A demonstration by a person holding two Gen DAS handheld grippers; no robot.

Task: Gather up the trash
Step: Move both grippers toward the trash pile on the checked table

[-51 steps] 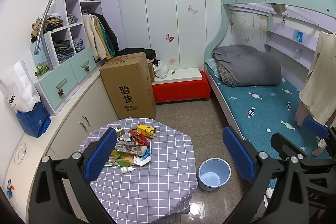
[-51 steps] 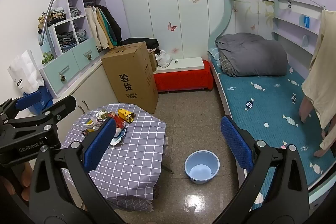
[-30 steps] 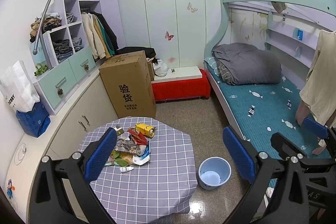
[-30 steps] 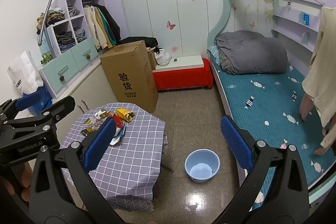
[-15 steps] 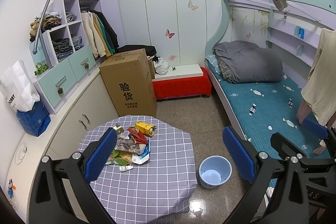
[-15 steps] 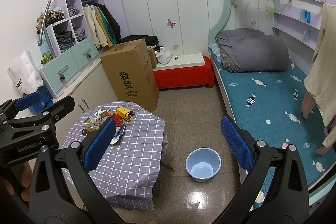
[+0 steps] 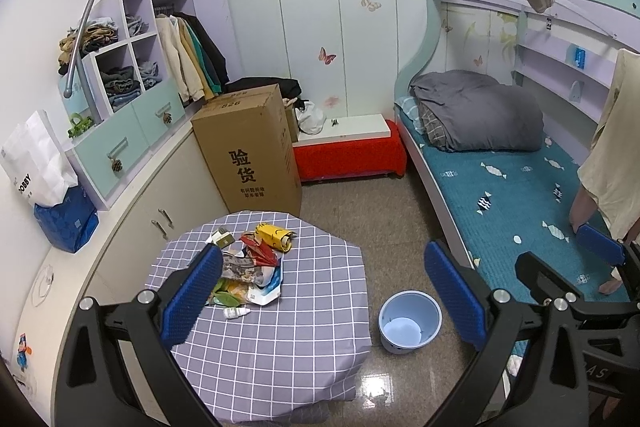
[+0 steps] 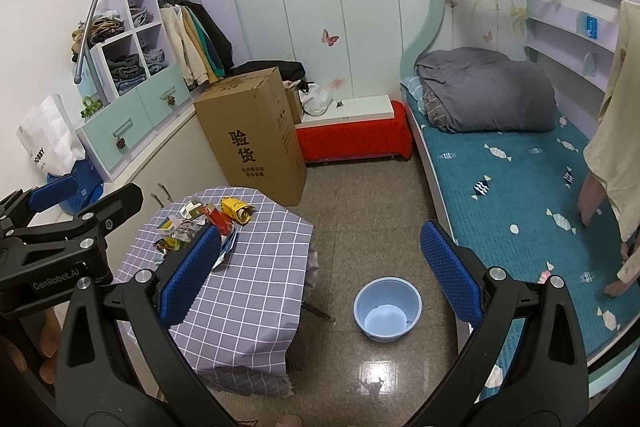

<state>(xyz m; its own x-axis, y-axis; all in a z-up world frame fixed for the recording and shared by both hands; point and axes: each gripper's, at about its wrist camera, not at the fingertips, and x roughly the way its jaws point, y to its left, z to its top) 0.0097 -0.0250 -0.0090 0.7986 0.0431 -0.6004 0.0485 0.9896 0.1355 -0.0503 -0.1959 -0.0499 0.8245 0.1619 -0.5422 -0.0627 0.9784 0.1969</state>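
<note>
Trash [image 7: 250, 269] is heaped on the left half of the checked table [image 7: 304, 327], its long axis running near to far; a yellow carton [image 7: 274, 235] lies at the far end, mouth pointing right. A blue bin [image 7: 410, 321], seen empty, stands on the floor right of the table. Left gripper [image 7: 320, 289] and right gripper [image 8: 318, 269] are held high above, both spread wide, nothing grasped.

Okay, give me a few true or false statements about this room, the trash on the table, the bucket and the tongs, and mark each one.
1. The trash pile lies on the checked table. True.
2. The blue bucket stands on the table. False: it stands on the floor beside it.
3. Both the left tongs and right tongs are open and empty. True.
4. The bucket is full of wrappers. False: it looks empty.
5. The cardboard box lies flat. False: it stands upright.
</note>
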